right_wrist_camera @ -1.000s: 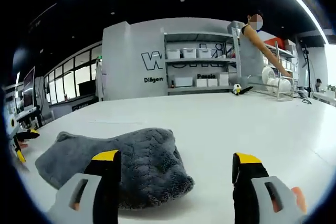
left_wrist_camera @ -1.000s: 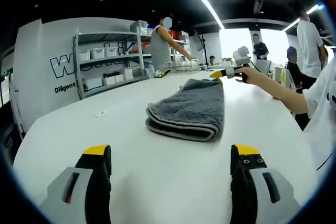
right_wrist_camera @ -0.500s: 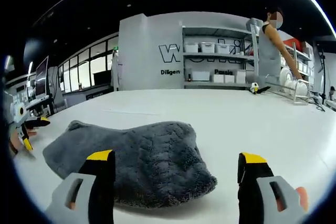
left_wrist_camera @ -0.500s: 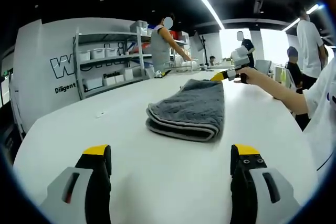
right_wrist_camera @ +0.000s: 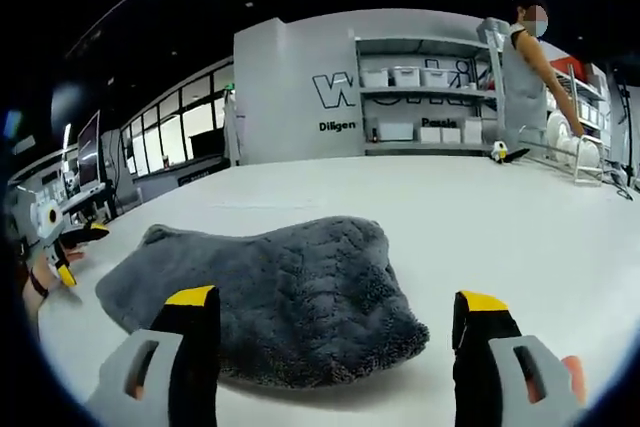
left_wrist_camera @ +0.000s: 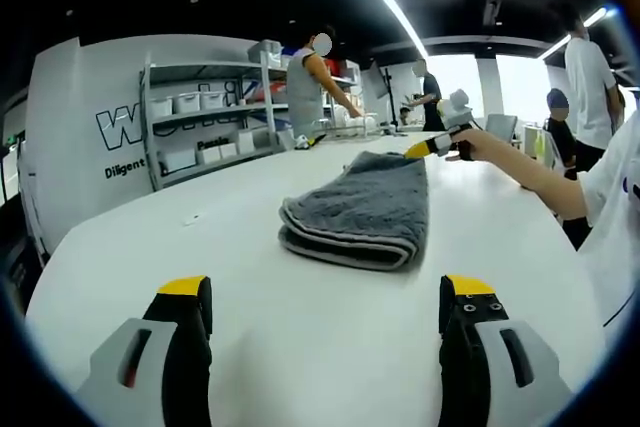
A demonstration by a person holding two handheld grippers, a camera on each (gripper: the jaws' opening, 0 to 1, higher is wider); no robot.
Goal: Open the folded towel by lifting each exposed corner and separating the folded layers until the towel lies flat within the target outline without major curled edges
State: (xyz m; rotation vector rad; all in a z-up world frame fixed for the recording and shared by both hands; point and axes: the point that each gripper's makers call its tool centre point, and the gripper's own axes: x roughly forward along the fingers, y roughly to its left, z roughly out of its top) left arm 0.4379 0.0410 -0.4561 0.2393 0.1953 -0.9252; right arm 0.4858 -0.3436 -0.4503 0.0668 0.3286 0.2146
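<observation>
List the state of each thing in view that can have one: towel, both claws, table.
towel: folded in layers, lying on the table, not gripped.
left claw: open, low over the table, short of the towel's folded edge.
right claw: open, over the towel's near end, holding nothing.
table: white, bare around the towel; no target outline visible.
</observation>
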